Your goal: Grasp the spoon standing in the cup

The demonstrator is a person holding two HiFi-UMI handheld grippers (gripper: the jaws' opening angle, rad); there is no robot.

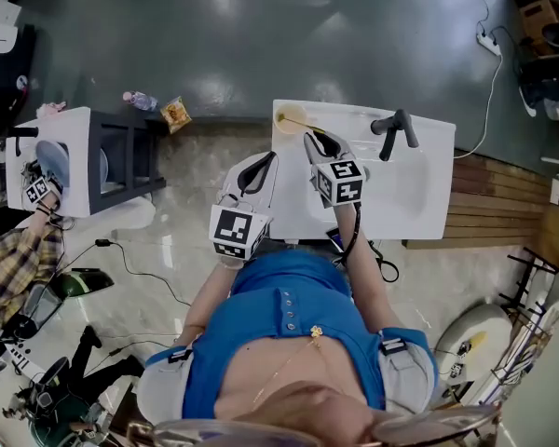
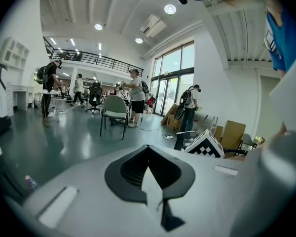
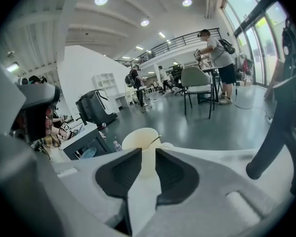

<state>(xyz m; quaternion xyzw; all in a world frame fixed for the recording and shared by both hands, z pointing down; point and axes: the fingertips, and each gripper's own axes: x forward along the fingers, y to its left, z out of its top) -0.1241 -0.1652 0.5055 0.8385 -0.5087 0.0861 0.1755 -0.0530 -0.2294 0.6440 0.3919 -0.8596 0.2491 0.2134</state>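
Observation:
A cream cup stands at the far left corner of the white table, with a thin spoon leaning out of it to the right. My right gripper hovers just short of the cup and is open. In the right gripper view the cup shows through the narrow gap between the jaws, which hold nothing, and the spoon handle crosses the rim; the right gripper points straight at it. My left gripper hangs over the table's left edge, and in its own view the left gripper is shut and holds nothing.
A black handled tool lies at the table's far right, and the same black tool rises at the right in the right gripper view. Another white desk with a person stands to the left. Wooden boards lie to the right. People and chairs are far off.

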